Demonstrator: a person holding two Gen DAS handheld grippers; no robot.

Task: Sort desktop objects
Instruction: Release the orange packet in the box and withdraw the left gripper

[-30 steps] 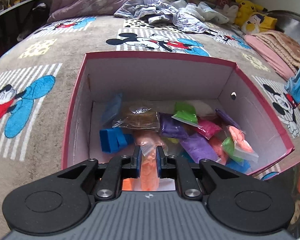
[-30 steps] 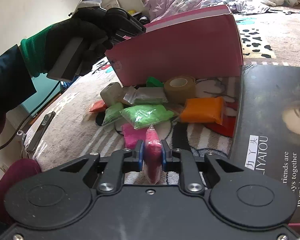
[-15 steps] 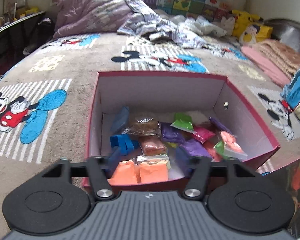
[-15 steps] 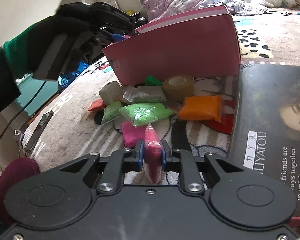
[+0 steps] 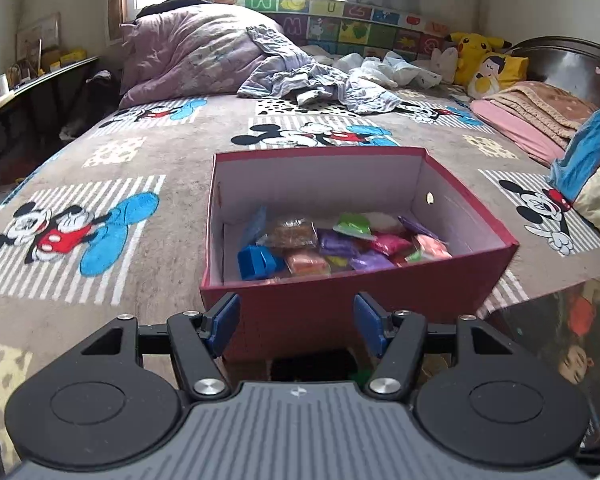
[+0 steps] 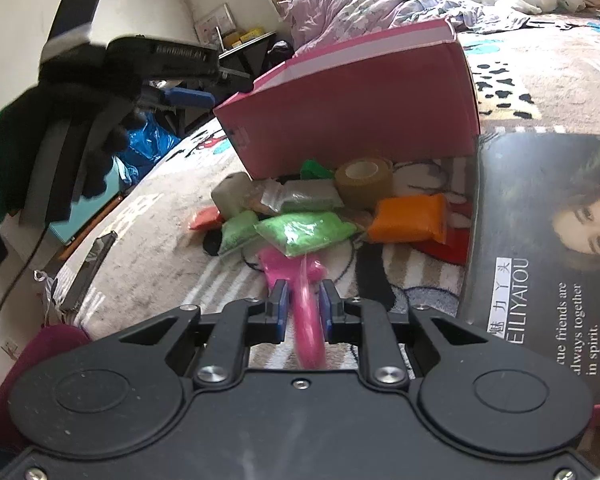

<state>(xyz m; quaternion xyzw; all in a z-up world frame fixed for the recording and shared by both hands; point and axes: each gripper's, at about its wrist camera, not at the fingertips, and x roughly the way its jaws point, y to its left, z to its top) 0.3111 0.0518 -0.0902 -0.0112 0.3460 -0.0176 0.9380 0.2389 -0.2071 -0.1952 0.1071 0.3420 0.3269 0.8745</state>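
Note:
A pink cardboard box (image 5: 340,312) sits on the bed and holds several coloured clay packets (image 5: 340,246). My left gripper (image 5: 296,326) is open and empty, just in front of the box's near wall. It also shows in the right wrist view (image 6: 188,98), held by a black-gloved hand. My right gripper (image 6: 303,308) is shut on a pink clay packet (image 6: 308,320). Ahead of it lie green packets (image 6: 304,230), an orange packet (image 6: 410,218) and a tan tape roll (image 6: 364,182) beside the box (image 6: 356,104).
A glossy magazine (image 6: 540,256) lies to the right of the pile. A phone (image 6: 88,270) lies at the bed's left edge. Pillows, crumpled clothes (image 5: 312,84) and plush toys (image 5: 484,64) lie at the far end of the bed.
My left gripper has opened, dropped the orange packet into the box and pulled back from it. My right gripper still holds the pink packet, which now looks tilted and blurred.

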